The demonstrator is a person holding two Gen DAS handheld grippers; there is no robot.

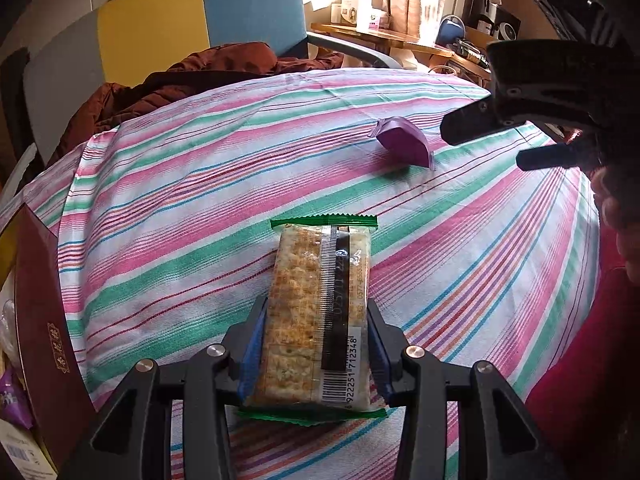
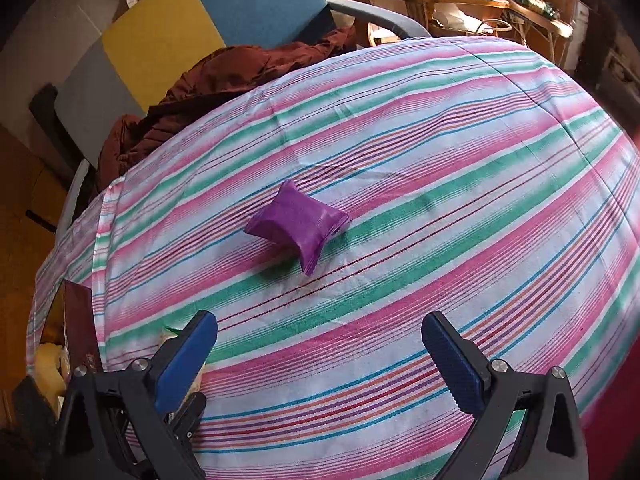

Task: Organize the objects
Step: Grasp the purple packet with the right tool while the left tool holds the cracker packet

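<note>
The left tongs (image 1: 316,356) tilt steeply down, clamped on a cracker pack (image 1: 318,320) that juts ahead over the striped counter (image 1: 180,208). The right tongs (image 2: 320,354) tilt down too, gaping and empty; a purple packet (image 2: 298,226) lies ahead of them.

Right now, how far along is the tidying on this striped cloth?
Partway, it seems. Some snacks already lie in the dark red box at the left edge. The left gripper is clamped on the cracker packet. The purple packet lies loose on the striped cloth; the right gripper is open and faces it.
</note>
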